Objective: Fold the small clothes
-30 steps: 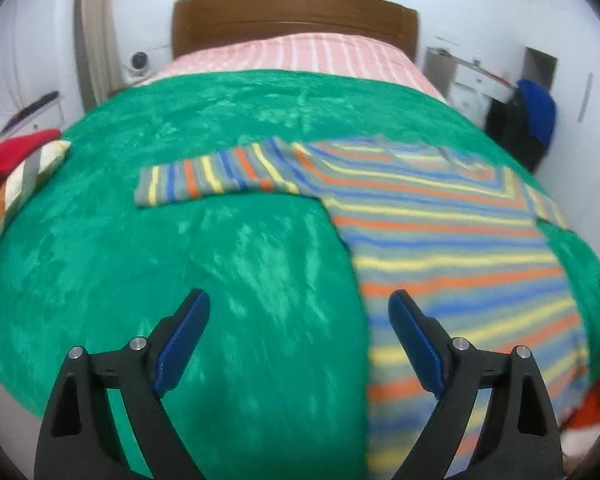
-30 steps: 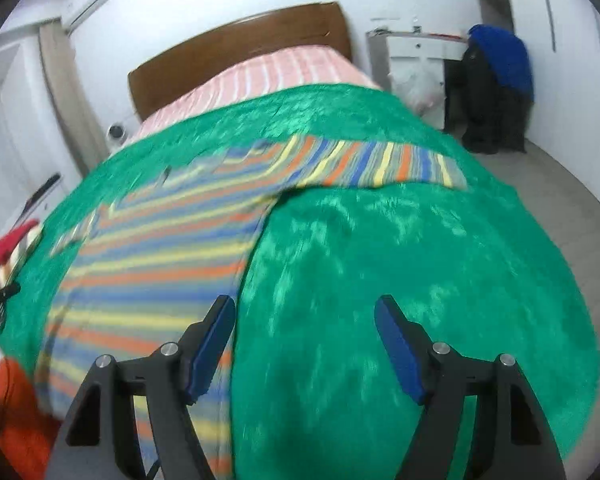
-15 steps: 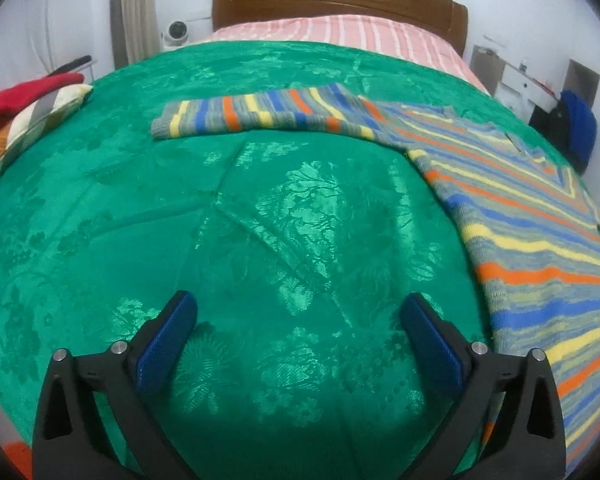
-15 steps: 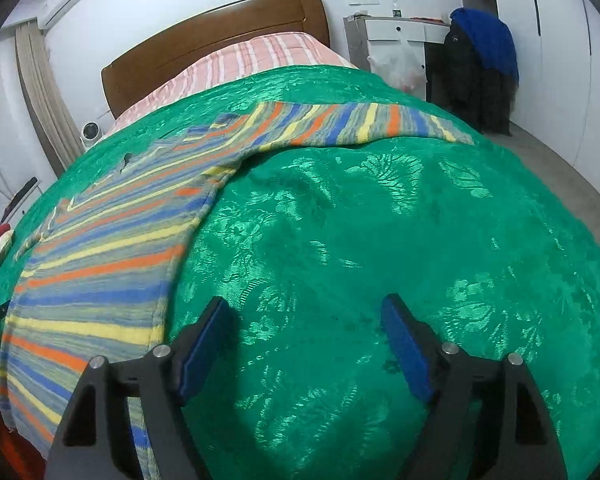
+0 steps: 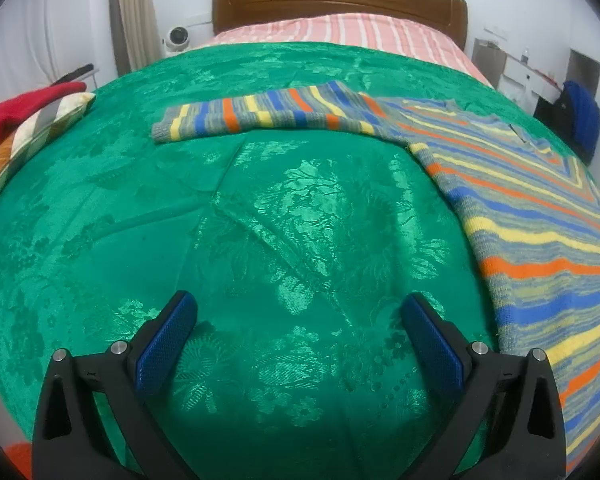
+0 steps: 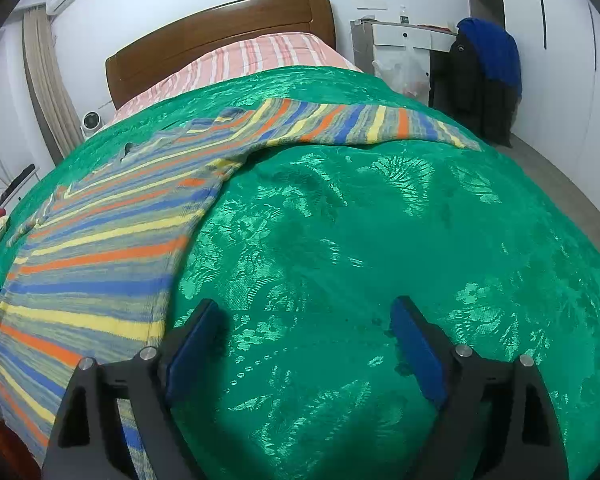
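The sweater [image 5: 540, 216] lies flat on the green bedspread [image 5: 260, 240], sleeves spread; no fold is made yet; the left gripper [image 5: 298, 320] is wide open beside the sweater; the right gripper [image 6: 304, 328] has just been opening, nothing between its fingers.

1. No words, numbers, brands or signs can be read in either view.
2. The striped sweater [image 5: 532, 216] lying on the green bedspread [image 5: 260, 240] bears only coloured bands, no label or print.
3. Small things on the white cabinet [image 6: 404, 36] beside the headboard [image 6: 220, 40] are too blurred to read.
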The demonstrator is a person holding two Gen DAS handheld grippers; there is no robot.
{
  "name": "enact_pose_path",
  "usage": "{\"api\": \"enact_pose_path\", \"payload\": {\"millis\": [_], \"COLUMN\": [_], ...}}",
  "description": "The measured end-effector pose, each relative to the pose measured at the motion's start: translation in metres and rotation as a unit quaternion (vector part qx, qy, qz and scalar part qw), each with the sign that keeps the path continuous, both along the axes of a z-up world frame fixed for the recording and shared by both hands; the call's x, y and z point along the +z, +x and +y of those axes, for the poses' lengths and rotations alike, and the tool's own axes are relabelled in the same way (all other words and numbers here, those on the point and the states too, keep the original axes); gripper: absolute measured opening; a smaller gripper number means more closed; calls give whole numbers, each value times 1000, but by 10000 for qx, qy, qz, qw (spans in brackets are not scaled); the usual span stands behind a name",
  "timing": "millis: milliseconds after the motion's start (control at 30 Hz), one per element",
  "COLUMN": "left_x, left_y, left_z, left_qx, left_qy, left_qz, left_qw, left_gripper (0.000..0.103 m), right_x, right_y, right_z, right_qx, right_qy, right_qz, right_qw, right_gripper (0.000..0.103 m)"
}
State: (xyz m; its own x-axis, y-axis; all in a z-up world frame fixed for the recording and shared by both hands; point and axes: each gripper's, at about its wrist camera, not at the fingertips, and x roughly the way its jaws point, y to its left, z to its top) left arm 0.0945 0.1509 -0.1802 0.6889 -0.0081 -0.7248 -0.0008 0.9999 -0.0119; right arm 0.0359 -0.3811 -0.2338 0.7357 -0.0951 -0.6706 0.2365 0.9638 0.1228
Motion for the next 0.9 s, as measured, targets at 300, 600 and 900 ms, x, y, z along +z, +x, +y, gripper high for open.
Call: {"api": "enact_pose_path", "payload": {"millis": [300, 600, 900], "left_x": [0, 0, 0], "left_y": [0, 0, 0], "left_z": [0, 0, 0], "left_qx": [-2, -3, -5], "left_qy": [1, 1, 1], "left_qz": [3, 5, 5], "left_qw": [10000, 10000, 10000], "left_gripper": [103, 103, 103], "right_x": [0, 0, -1], "right_y": [0, 0, 0], "right_z": [1, 1, 2], "right_qx": [3, 30, 48], "right_qy": [-22, -101, -123], "right_qz": [7, 39, 45], "right_qw": [10000, 9999, 9999], "right_gripper": [88, 90, 92]}}
